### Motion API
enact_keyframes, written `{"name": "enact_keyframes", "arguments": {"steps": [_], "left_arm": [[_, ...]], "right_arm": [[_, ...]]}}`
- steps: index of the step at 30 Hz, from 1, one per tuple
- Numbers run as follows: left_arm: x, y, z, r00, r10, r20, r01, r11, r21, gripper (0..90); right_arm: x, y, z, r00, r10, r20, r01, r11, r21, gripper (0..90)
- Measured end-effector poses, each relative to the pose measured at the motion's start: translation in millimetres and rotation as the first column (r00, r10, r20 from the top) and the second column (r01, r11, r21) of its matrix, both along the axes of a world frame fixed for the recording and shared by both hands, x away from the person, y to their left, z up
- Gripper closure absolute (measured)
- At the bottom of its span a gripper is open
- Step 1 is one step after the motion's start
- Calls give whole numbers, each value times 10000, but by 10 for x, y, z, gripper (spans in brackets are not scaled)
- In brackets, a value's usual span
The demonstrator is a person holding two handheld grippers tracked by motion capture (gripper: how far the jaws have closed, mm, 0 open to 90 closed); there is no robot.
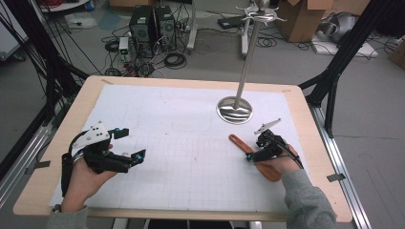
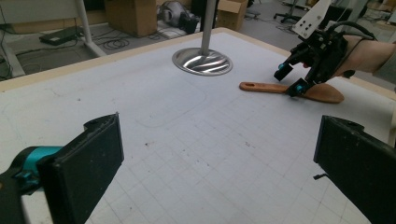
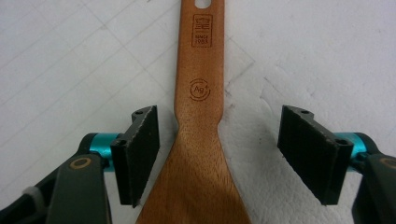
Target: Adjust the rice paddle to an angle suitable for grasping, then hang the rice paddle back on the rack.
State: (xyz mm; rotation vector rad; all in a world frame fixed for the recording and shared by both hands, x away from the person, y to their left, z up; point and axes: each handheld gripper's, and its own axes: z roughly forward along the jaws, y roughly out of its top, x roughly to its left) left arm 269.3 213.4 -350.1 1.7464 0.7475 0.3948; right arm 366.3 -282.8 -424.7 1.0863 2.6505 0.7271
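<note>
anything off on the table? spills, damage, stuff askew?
Nothing stands out. The wooden spatula lies flat on the gridded mat between the right gripper's open fingers; the metal stand is upright. A few small dark specks mark the mat.

the spatula [image 3: 198,154] is looking like smooth, matt wood with a warm reddish grain and marks burnt into its handle. the stand [image 1: 234,109] is showing polished metal, its round base glossy and mirroring light. the bench [image 1: 76,107] is showing a pale wooden rim under a matt white sheet [image 1: 181,143] of gridded paper, faintly smudged. the right tongs [image 3: 219,154] are wearing dull black, finely ribbed pads, with shiny teal metal collars behind them.
</note>
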Motion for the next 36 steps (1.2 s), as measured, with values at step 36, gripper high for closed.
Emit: {"name": "enact_keyframes", "arguments": {"steps": [36], "left_arm": [[-31,46,-9,9999,142,-27,-141,9999,66,20]], "right_arm": [[143,229,95,9969,510,-603,-562,9945,-887,540]]}}
